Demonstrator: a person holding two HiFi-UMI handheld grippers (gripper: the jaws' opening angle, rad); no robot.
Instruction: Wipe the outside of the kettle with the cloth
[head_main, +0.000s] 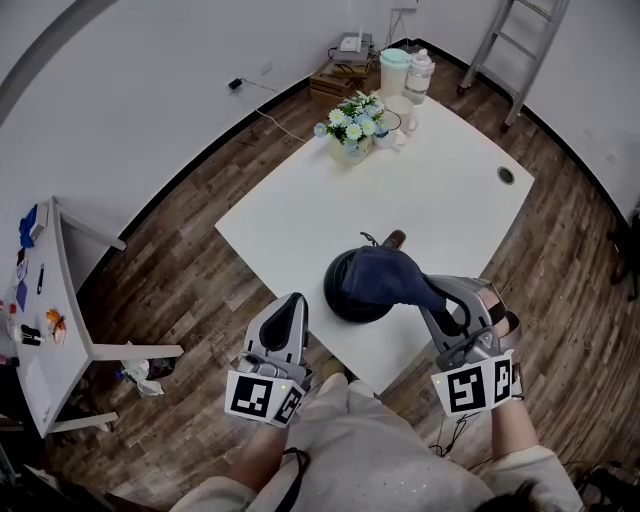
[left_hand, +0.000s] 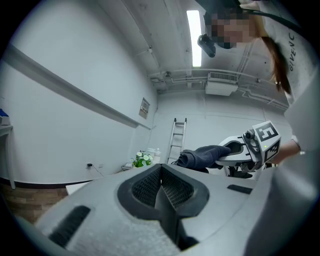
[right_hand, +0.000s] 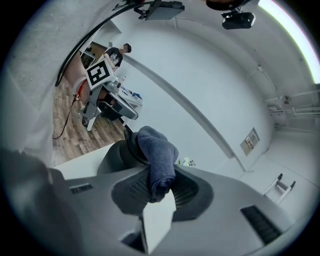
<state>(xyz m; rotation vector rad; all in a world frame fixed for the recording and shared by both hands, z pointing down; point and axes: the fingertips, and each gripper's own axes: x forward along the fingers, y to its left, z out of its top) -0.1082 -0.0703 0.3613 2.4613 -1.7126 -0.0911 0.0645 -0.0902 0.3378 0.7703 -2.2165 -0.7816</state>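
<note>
A round black kettle (head_main: 345, 290) stands near the front edge of the white table (head_main: 450, 190). A dark blue cloth (head_main: 388, 274) lies over its top and right side. My right gripper (head_main: 434, 297) is shut on the cloth's end, just right of the kettle. In the right gripper view the cloth (right_hand: 157, 157) hangs pinched between the jaws, with the kettle (right_hand: 116, 155) behind it. My left gripper (head_main: 292, 308) is left of the kettle, off the table's edge, shut and empty. The left gripper view shows its jaws pressed together, and the cloth (left_hand: 202, 155) beyond them.
A flower vase (head_main: 354, 126), a pale jug (head_main: 394, 70) and a bottle (head_main: 418, 76) stand at the table's far end. A cable hole (head_main: 505, 175) is at the right. A ladder (head_main: 522, 38) leans at the back, and a side table (head_main: 45, 330) stands left.
</note>
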